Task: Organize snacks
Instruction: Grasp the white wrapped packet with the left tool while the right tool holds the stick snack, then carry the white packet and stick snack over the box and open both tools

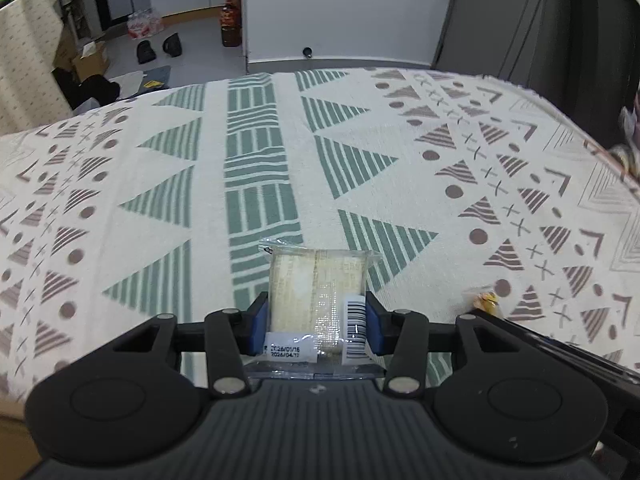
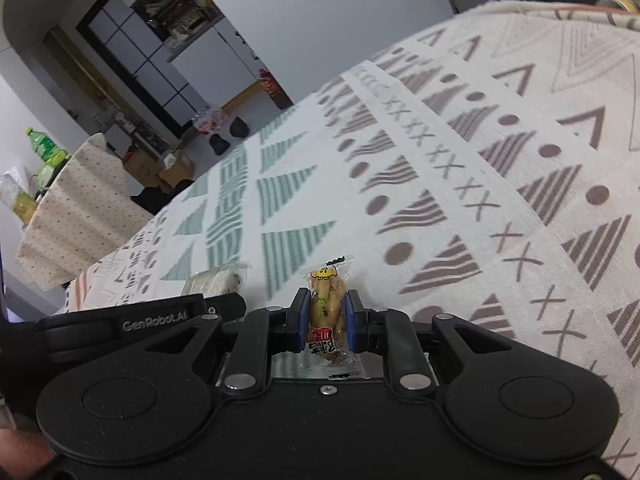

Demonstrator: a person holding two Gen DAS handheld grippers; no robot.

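Both grippers are loaded, so this looks like mid-carry, w/ each snack held up above the cloth [image 1: 400,184].

Left gripper [image 1: 316,320]: jaws closed part-way onto a flat clear-wrapped pack [image 1: 318,288], pale block inside, barcode and date label near the grip. The blue pads [image 1: 256,320] press its two side edges, and the pack sticks forward out of the jaws, level w/ the camera axis.

Right gripper [image 2: 328,318]: jaws nearly shut on a narrow pouch [image 2: 328,300] of tan twisted pieces w/ a yellow sticker at the top. It's held upright-ish by the middle, both ends free.

The two tools sit just beside each other — the left gripper's arm and its pack show at the lower left of the right wrist view, and the pouch tip peeks in at the right of the left wrist view.

No bin, tray or sorted pile is in view, so the drop spot is unclear. There's something blurred at the far right edge of the cloth; can't tell what.

Next move prob calls for carrying each snack to its place and lowering till it touches before opening. Both wrappers are slick — the thin pouch could twist in the pads.
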